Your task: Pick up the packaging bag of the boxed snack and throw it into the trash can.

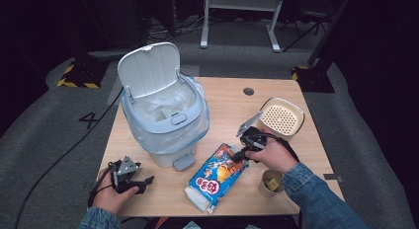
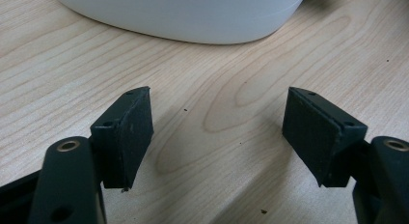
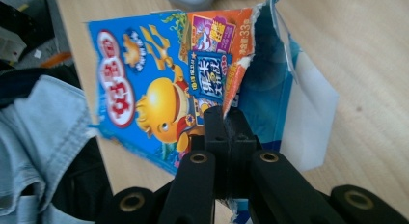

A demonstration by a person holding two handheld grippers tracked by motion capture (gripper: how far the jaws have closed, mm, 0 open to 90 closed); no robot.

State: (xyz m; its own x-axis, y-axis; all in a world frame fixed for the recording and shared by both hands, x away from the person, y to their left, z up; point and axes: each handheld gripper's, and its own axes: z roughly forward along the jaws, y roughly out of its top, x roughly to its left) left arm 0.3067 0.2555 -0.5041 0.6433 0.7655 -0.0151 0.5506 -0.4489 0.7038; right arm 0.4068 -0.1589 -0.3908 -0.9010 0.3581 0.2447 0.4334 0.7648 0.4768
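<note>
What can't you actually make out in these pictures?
- Inside the bin: the high view shows crumpled white liner, and what lies beneath it is hidden.
- Paper cup: the contents are too small to name, and the person's sleeve crowds it.
- Snack bag: in the right gripper view the right gripper and the bottom edge hide its lower part.
- Snack bag's print: too blurred to read.

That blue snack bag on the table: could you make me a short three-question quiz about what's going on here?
1. True or false: the right gripper is shut on the snack bag.
2. The lid of the white bin is: A) open B) closed
3. Fill in: the left gripper has its jaws ____ above the bare table.

Key: 1 true; 2 A; 3 open.
</note>
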